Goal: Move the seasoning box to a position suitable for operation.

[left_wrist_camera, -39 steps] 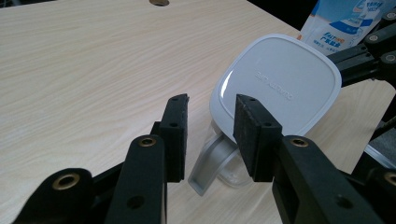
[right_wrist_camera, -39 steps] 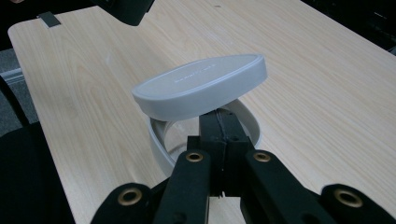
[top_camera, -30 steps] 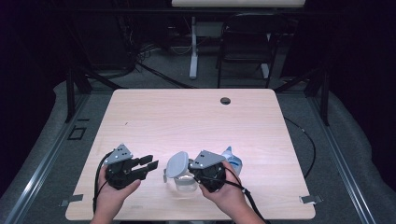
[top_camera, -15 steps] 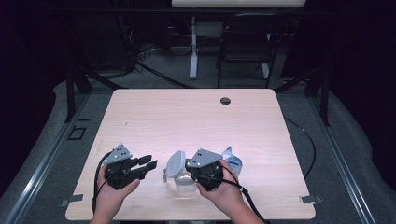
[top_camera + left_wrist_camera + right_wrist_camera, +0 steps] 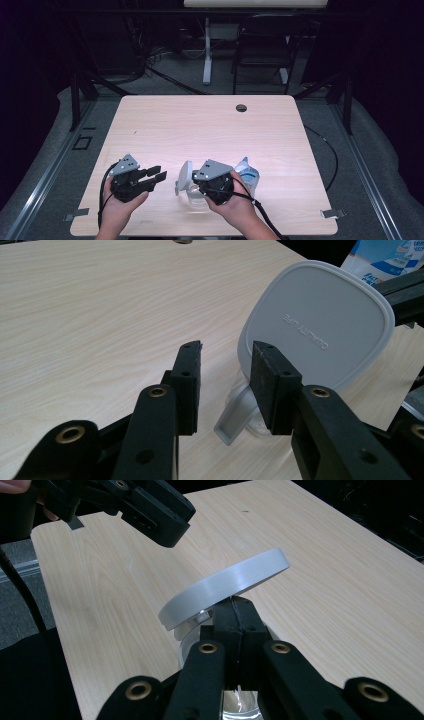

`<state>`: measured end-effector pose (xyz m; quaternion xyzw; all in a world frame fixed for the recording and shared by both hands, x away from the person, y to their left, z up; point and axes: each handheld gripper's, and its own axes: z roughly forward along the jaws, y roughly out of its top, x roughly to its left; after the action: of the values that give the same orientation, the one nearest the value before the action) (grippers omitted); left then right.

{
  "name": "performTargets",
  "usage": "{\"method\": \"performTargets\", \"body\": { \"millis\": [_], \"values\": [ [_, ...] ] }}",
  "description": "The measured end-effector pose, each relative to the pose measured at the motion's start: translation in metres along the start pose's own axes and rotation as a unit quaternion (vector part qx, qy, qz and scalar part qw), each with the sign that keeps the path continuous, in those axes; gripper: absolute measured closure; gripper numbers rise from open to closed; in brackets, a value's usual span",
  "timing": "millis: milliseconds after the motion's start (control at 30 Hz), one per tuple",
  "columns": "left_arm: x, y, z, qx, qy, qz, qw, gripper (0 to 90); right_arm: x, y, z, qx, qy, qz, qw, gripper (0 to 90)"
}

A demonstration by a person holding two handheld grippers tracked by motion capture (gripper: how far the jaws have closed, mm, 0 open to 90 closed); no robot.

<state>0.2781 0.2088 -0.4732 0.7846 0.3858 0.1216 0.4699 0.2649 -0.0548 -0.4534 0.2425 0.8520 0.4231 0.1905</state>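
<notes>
Two hand-held grippers at a lidded container near the desk's front edge.

The right hand-held gripper, jaws pressed together, pinches the edge of the grey lid and holds it tilted up on edge over the clear container, which stands on the desk near the middle of the front edge. The left hand-held gripper, just beside the lid towards the front-left corner, has its jaws partly apart with nothing between the pads. A blue-and-white pouch lies behind the right hand, towards the desk's right edge.
</notes>
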Motion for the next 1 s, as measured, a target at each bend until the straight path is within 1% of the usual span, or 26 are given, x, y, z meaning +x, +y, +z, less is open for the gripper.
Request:
{"method": "performTargets", "body": {
  "millis": [200,233,300,400,467,533,700,1000],
  "values": [
    [0.0015,-0.0006,0.0,0.0,0.001,-0.001,1.0,65.4,0.0004,0.0002,0.0009,-0.002,0.002,-0.001,1.0,89.9],
    [0.0017,-0.0006,0.0,-0.001,0.001,-0.002,1.0,65.4,0.0007,0.0008,0.0016,-0.005,0.007,0.001,1.0,89.7],
    [0.002,-0.0009,-0.0002,0.0,0.002,-0.003,1.0,65.4,0.0015,0.0018,0.0021,-0.008,0.006,0.002,0.9999,89.7],
    [0.0024,-0.001,0.0,0.001,0.003,-0.002,1.0,65.4,0.0027,0.0029,0.0022,-0.008,0.009,0.0,0.9999,89.7],
    [0.0027,-0.0013,0.0002,0.0,0.001,-0.003,1.0,65.4,0.0036,0.0036,0.0028,-0.014,0.01,-0.002,0.9999,89.4],
    [0.0021,-0.0016,0.0012,0.003,0.001,-0.004,1.0,65.4,0.0054,0.0043,0.003,-0.02,0.016,-0.008,0.9996,89.3],
    [0.0028,-0.0018,0.0013,0.004,0.001,-0.003,1.0,65.4,0.0067,0.0045,0.0042,-0.018,0.015,-0.01,0.9997,89.3],
    [0.0045,-0.0029,0.0018,0.003,0.002,-0.007,1.0,65.5,0.0044,0.0035,0.0029,-0.017,0.011,-0.008,0.9998,89.0]
  ]
}}
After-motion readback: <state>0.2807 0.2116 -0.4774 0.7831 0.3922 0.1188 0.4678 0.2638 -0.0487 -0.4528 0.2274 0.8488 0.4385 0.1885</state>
